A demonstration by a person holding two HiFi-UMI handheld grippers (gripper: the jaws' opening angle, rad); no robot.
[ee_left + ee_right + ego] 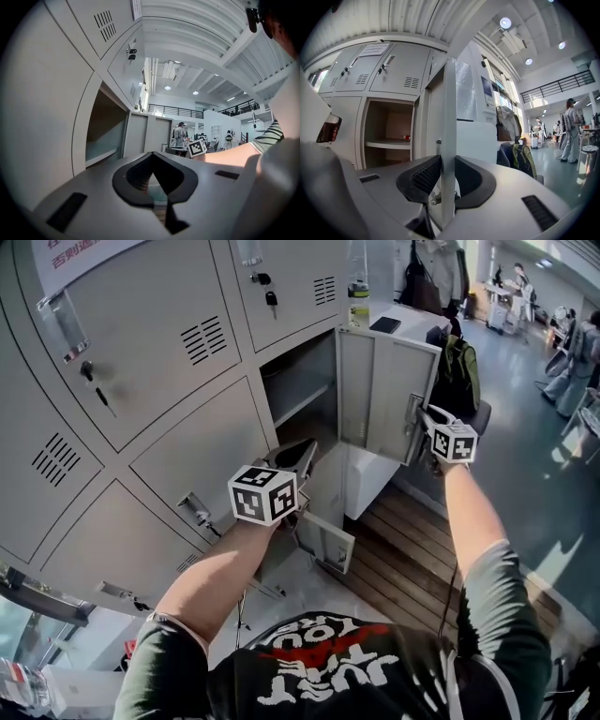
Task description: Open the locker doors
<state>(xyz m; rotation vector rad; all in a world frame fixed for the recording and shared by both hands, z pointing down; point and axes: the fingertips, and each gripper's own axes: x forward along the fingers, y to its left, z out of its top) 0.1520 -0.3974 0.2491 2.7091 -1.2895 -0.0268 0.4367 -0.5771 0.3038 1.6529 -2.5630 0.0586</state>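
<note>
The right tool is clamped on the free edge of the upper locker door, which stands swung out from its open compartment. In the right gripper view the thin edge runs straight up between the ribbed pads. That narrow sheet is the first risk: a pull at an angle could let it slide out of the pads, and the door would swing free. Pushed much further, it would likely knock the green backpack that hangs just behind it. The left tool looks closed and empty, with its tips meeting on nothing in its own view. It sits just above a smaller lower door that also stands ajar. A careless sweep of that arm could bump the small door or catch the latch on the closed door beside it. Several doors further along the bank are shut, with keys hanging from their locks. A closed tool brought in there would probably skid off or jab a key rather than take hold.
</note>
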